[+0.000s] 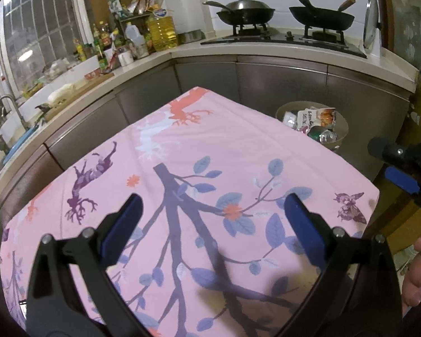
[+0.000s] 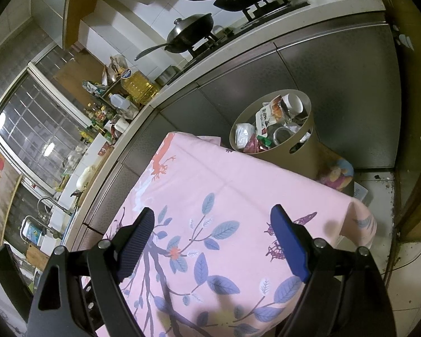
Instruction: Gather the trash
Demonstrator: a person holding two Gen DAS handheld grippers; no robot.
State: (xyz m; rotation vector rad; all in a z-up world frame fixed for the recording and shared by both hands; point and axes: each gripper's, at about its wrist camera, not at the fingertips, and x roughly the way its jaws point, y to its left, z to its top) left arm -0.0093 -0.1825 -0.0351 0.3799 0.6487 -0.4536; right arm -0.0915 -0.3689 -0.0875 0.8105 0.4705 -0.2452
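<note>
Tongs hang spread over a pink cloth in a home kitchen as I watch both wrist feeds. My left gripper (image 1: 213, 219) has its blue pads wide apart with nothing between them, poised above the flowered tablecloth (image 1: 238, 154). Ahead of it and off to the right, past the cloth's far edge, stands the beige trash bin (image 1: 342, 125), packed with wrappers (image 1: 320, 118) and a crushed can. Further right, my right gripper (image 2: 213, 236) is likewise released and empty above the same cloth (image 2: 238, 179); the bin (image 2: 292, 151) sits ahead of it, slightly right, against the grey cabinet fronts (image 2: 336, 84). Two woks (image 1: 245, 11) rest on the stove well beyond both.
</note>
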